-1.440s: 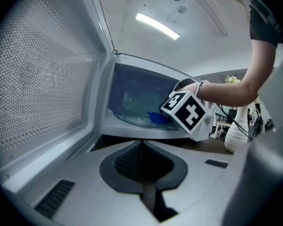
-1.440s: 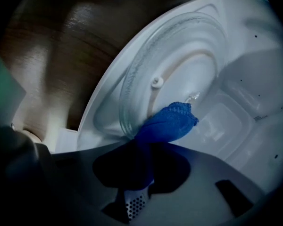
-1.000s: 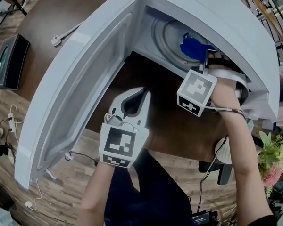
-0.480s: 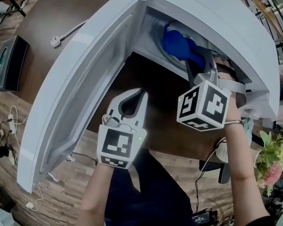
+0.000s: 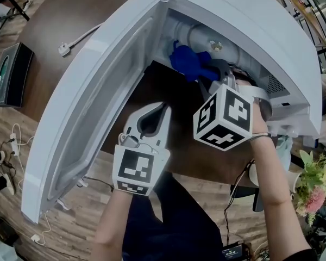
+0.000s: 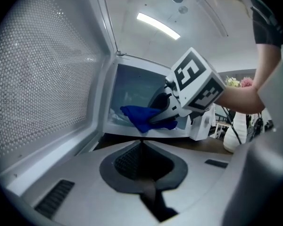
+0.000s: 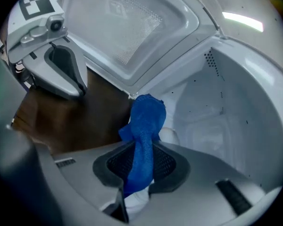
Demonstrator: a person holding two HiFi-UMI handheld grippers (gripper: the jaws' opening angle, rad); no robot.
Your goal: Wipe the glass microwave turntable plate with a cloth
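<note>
Your right tongs [image 5: 205, 74] are clamped on the blue cloth [image 5: 187, 61]. In the right gripper view the cloth runs up between the two pads as a twisted strip and bunches into a loose wad past the tips. That wad sits at the mouth of the open microwave [image 5: 250, 15], near the hinge side of the opening and low over the cavity floor.

The glass turntable plate [image 5: 191, 37] lies inside the cavity. Only a curved stretch of its rim shows behind the cloth in the head view. You cannot tell from any view whether the cloth is touching the glass.

Your left tongs [image 5: 164, 109] are closed, tips together with nothing between them. They hover outside the microwave, above the brown counter [image 5: 168, 88], just beside the inner face of the microwave door [image 5: 98, 91], which stands swung wide open. They point toward the cavity, and the left gripper view looks straight at the cloth and the right tongs.

A white power plug [image 5: 64, 47] lies on the counter beyond the door.
</note>
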